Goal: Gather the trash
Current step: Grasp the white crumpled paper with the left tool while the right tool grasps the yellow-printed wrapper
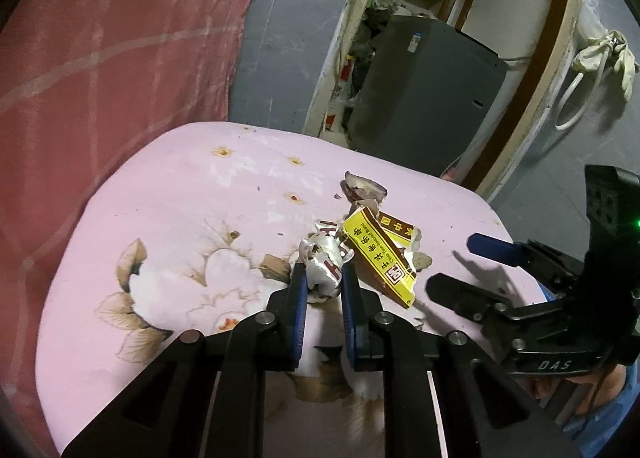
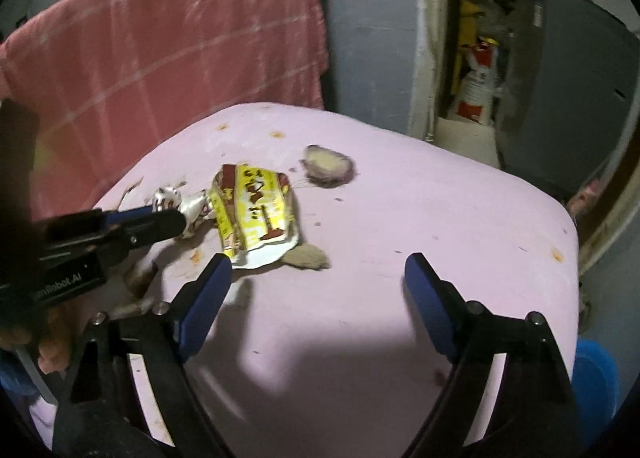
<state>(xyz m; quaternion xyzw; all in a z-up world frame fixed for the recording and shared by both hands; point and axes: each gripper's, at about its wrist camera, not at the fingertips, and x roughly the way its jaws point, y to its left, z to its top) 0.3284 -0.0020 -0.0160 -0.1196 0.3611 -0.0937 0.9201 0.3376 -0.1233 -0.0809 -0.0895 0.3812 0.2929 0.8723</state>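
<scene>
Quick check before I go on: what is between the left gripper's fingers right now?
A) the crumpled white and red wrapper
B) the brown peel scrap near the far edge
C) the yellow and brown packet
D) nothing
A: in the left wrist view the left gripper is closed on the crumpled white and red wrapper, while the yellow and brown packet lies just beside it on the pink cloth.

The left claw [image 1: 323, 278] is clamping a crumpled white wrapper [image 1: 324, 258] between its blue pads, near the middle of the pink flowered table [image 1: 180, 198]. A torn yellow packet [image 1: 380, 254] is lying just beside the wrapper, toward the table's far edge. The right claw [image 1: 460, 262] is hanging spread wide over the right edge, gripping nothing.
</scene>
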